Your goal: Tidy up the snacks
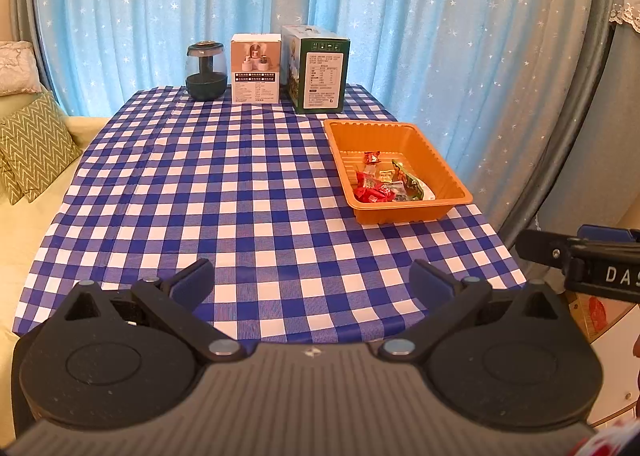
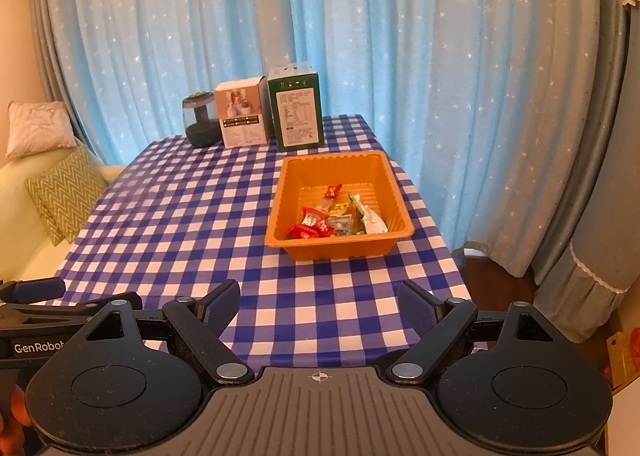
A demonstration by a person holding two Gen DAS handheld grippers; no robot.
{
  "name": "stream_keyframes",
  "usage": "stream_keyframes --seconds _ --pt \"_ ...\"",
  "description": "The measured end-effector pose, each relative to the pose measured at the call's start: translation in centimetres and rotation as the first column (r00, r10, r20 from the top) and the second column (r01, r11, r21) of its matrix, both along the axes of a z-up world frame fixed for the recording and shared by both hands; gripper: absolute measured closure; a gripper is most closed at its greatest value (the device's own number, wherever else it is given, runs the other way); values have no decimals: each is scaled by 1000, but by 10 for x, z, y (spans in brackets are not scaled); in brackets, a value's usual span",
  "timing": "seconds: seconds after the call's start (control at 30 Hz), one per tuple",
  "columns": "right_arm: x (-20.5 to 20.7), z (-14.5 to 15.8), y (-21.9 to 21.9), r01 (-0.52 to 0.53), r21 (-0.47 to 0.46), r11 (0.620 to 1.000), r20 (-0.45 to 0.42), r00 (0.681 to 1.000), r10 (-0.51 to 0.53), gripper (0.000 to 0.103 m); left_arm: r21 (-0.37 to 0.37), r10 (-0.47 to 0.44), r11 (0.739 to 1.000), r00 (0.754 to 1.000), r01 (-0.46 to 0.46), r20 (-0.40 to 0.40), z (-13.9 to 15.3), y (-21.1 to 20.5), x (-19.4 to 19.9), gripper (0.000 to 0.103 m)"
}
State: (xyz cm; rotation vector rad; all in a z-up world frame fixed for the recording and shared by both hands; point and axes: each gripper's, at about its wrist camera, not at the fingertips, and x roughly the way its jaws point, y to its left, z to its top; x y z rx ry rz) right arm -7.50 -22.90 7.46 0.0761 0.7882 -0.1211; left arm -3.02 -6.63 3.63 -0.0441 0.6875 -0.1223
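Still, both the left gripper point(image 1: 312, 284) and the right gripper point(image 2: 319, 306) stood apart and empty, so a careless reach could push the light orange tray point(image 2: 400, 191) and spill its wrapped snacks point(image 2: 336, 215).

A table point(image 1: 224, 195) covered with a blue-and-white checked cloth carries everything. Along its far edge stand three things in a row: a dark glass jar point(image 1: 206, 71) on the left, a white box point(image 1: 256, 68) just beside it, and a taller green box point(image 1: 318, 71) on the right. In front of the green box, near the right edge, sits an orange tray point(image 1: 400, 211) holding wrapped snacks point(image 1: 384, 181).
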Motion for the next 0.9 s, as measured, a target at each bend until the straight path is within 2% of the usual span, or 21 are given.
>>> stream_keyframes --seconds 0.9 --pt "2 -8 -1 -15 -3 1000 -17 1000 15 17 7 6 1000 1000 -6 5 -1 -2 1 0"
